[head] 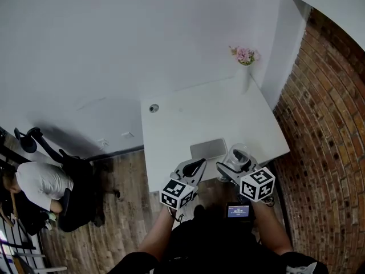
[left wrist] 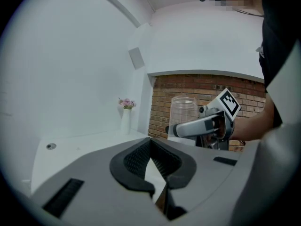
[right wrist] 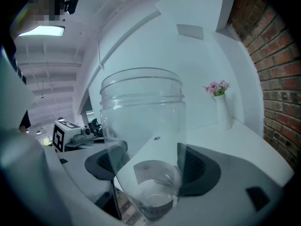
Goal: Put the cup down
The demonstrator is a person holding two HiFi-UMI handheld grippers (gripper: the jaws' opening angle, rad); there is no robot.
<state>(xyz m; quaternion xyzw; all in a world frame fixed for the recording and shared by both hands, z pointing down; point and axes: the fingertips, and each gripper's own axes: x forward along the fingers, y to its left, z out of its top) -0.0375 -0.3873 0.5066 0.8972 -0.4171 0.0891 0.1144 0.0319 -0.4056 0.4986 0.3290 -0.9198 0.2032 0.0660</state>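
**Clerk:** Entry one, the task's thing?

**Checker:** Clear plastic cup with a ribbed rim (right wrist: pixel 143 126). It is upright, clamped low on its walls between the pads of the right claw (right wrist: pixel 149 161). It is held at the near right edge of the white surface (head: pixel 199 119). I cannot tell whether its base touches.

**Clerk:** The other claw?

**Checker:** Left claw (left wrist: pixel 151 142). Its pads are drawn together at the tips with nothing between them. It is just left of the right claw, at the same near edge.

**Clerk:** Neighbouring items?

**Checker:**
- Flat grey rectangular slab (head: pixel 208 149): lies on the surface just beyond both claws and is the nearest thing to the cup.
- Small round metal grommet (head: pixel 153 108): set in the surface's far left part.
- Slim white vase (head: pixel 246 76) with pink flowers (head: pixel 244 55): stands at the far right corner, well apart from the cup.

**Clerk:** The room?

**Checker:**
- White wall (head: pixel 114 39): behind the surface.
- Red brick wall (head: pixel 325 124): along the right.
- Wood plank floor (head: pixel 122 210): below.
- Black office chair (head: pixel 80 181) and a seated person in a white top (head: pixel 40 181): at the left, well apart from the surface.
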